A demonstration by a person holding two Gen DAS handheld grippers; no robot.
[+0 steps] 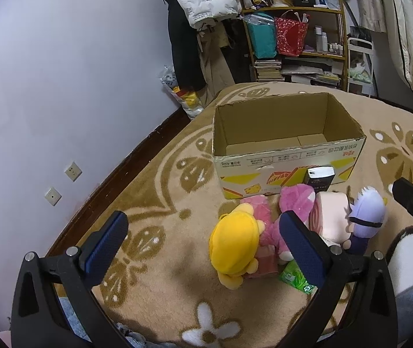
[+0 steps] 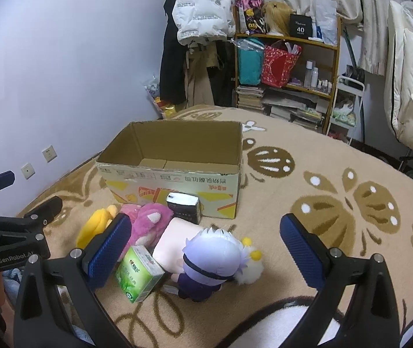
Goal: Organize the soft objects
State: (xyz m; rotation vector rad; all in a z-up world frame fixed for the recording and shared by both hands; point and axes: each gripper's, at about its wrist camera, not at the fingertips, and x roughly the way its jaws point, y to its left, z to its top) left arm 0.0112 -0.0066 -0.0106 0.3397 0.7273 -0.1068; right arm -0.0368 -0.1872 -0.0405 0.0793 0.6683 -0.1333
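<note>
Both of my claws hang released over the patterned rug, the left gripper spread around the yellow plush and the right gripper around the purple-haired doll, all the toys heaped just before the empty cardboard box.

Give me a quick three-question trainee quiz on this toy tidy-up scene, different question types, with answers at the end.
1. True or false: the cardboard box already holds a plush toy.
2. Multiple choice: the green tissue pack lies (A) inside the box, (B) on the rug beside the purple-haired doll, (C) on the shelf.
3. Fill in: the left tool and right tool are both ____ and hold nothing.

Key
1. False; only its bare bottom flaps show.
2. B
3. open
</note>
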